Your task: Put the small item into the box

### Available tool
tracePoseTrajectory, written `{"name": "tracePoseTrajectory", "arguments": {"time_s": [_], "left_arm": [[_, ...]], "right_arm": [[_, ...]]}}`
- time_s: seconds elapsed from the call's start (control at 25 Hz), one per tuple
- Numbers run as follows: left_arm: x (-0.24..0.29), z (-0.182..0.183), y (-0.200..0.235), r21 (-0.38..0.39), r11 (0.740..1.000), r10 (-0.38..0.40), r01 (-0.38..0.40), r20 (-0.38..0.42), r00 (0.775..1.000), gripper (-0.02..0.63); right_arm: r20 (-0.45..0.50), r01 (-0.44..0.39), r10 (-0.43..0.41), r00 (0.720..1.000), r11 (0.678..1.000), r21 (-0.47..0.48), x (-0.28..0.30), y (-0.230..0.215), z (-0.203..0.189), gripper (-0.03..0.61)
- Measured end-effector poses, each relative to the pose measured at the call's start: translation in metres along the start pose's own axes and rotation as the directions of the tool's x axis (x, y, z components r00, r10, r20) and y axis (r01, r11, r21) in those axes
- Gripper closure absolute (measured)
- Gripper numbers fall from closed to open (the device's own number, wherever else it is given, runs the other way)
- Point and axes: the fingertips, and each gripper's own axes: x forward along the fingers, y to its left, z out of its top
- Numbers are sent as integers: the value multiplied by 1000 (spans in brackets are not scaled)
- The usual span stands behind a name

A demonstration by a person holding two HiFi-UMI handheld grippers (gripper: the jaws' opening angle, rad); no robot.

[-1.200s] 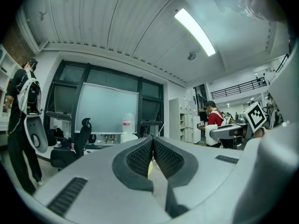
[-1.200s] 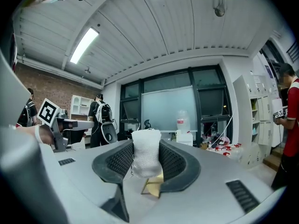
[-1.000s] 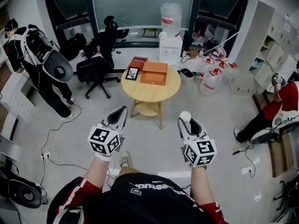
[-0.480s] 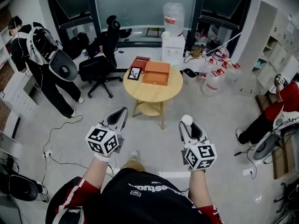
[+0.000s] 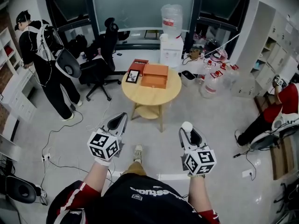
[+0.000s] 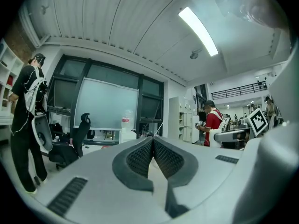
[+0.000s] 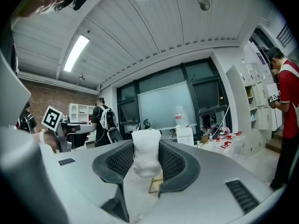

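The white item [image 7: 146, 158] stands upright, clamped between the pads of the right gripper [image 5: 188, 130], whose jaws are spread wide around it. It is well short of the orange box [image 5: 154, 74] on the round table [image 5: 148, 96] ahead. The left gripper [image 5: 117, 122] is held level alongside, jaws closed together on nothing.

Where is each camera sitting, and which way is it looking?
Head view: on the person's head, looking steeply down at the round wooden table and flat orange box; both forearms, the left tool and right tool show.
Left gripper view: rides on the left tool, looking level across the room; its own shut, empty jaws show.
Right gripper view: rides on the right tool, facing the same way; its jaws clamp a small white mesh-wrapped item.
Shared: both gripper views show the white water dispenser by the window.
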Motion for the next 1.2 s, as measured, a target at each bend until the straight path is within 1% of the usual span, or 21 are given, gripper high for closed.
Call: {"name": "tracePoseTrajectory", "arguments": {"time_s": [0.24, 0.44, 0.92, 1.2], "left_arm": [[11, 0, -12, 29, 999, -14, 14, -13, 1000, 597], [16, 2, -10, 42, 999, -14, 15, -19, 1000, 597], [27, 0, 4, 29, 1000, 3, -2, -16, 1000, 597], [47, 7, 10, 24, 1000, -13, 13, 0, 1000, 597]], "right_arm": [[-10, 9, -9, 1000, 1000, -6, -2, -8, 2, 396], [-10, 21, -21, 1000, 1000, -2, -2, -14, 2, 396], [-25, 17, -17, 1000, 1000, -6, 12, -23, 3, 396], [-36, 10, -10, 999, 1000, -18, 31, -27, 8, 394]]}}
